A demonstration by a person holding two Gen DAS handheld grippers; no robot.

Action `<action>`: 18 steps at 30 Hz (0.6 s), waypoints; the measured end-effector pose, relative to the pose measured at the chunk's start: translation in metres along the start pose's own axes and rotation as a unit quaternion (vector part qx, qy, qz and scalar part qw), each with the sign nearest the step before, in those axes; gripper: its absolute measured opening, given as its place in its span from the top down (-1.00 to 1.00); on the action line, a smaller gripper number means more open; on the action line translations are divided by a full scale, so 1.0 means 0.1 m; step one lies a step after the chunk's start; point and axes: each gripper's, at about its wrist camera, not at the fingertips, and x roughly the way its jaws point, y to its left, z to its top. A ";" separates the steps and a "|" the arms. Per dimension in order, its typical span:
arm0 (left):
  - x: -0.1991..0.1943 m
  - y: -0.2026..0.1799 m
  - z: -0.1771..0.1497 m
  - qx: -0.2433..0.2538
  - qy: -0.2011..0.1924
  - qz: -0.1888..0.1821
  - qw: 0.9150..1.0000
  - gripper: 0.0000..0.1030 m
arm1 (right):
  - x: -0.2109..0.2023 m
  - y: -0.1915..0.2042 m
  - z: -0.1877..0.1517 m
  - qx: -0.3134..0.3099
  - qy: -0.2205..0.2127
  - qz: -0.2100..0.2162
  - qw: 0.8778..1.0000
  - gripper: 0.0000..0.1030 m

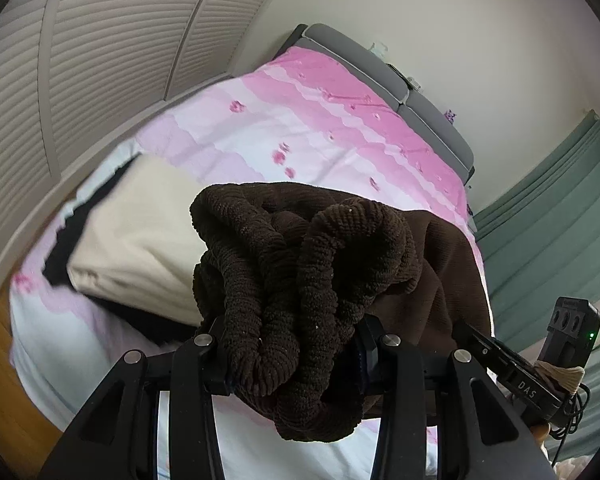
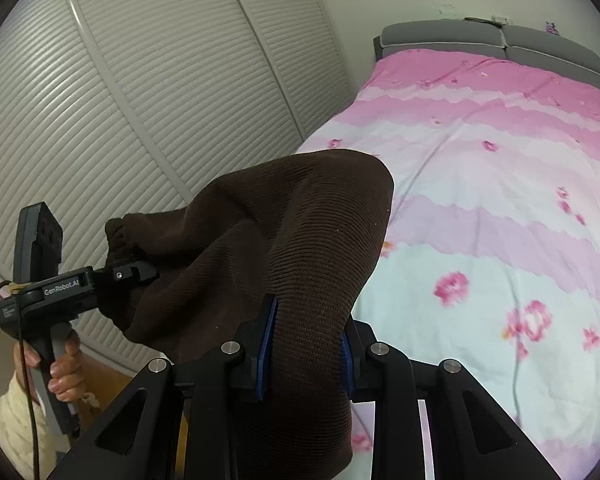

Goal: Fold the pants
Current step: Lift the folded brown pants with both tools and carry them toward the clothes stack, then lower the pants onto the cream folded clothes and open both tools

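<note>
Left tongs (image 1: 296, 364) clamped on bunched waistband of brown pants (image 1: 300, 264); right tongs (image 2: 306, 354) clamped on same pants. Cloth spans between both, above bed (image 2: 480, 208) ahead.

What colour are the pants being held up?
Dark brown, ribbed pants; clearest in the right wrist view.

Counts: two tongs, one pair of pants, one bed

One pair of dark brown ribbed-knit pants (image 2: 284, 240); two black two-finger tongs, left tongs (image 1: 296, 356) and right tongs (image 2: 306, 354); one bed under a pink-and-white flowered cover (image 2: 500, 184); two grey padded headboard cushions (image 2: 440, 34); one cream folded cloth (image 1: 140, 240); one hand (image 2: 62, 368) visible.
</note>
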 end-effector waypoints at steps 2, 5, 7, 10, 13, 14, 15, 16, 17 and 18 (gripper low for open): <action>0.05 0.14 0.18 0.012 0.003 -0.005 1.000 0.21 | 0.13 0.06 0.07 0.002 0.003 0.001 1.000 0.46; 0.18 0.40 0.46 0.017 0.014 -0.016 1.000 0.21 | 0.37 0.18 0.18 0.010 -0.001 0.000 1.000 0.46; 0.27 0.55 0.63 0.028 0.025 -0.014 0.999 0.21 | 0.57 0.26 0.27 0.028 0.000 -0.003 1.000 0.46; 0.43 0.83 0.87 0.031 0.046 -0.012 0.998 0.21 | 0.91 0.38 0.39 0.044 0.008 -0.010 0.999 0.46; 0.59 1.11 1.08 0.030 0.065 -0.012 0.997 0.21 | 1.26 0.48 0.48 0.054 0.020 -0.011 0.998 0.46; 0.65 1.20 1.14 0.029 0.070 -0.012 0.997 0.21 | 1.37 0.51 0.51 0.051 0.023 -0.011 0.998 0.46; 0.73 1.29 1.19 0.029 0.077 -0.012 0.997 0.21 | 1.50 0.54 0.55 0.046 0.027 -0.014 0.998 0.46; 0.79 1.36 1.22 0.029 0.082 -0.010 0.996 0.21 | 1.65 0.56 0.58 0.041 0.035 -0.017 0.998 0.46; 0.87 1.46 1.26 0.028 0.089 -0.009 0.996 0.21 | 1.73 0.56 0.60 0.041 0.041 -0.019 0.998 0.46; 0.94 1.53 1.27 0.025 0.094 -0.008 0.995 0.21 | 1.86 0.56 0.62 0.041 0.053 -0.021 0.998 0.46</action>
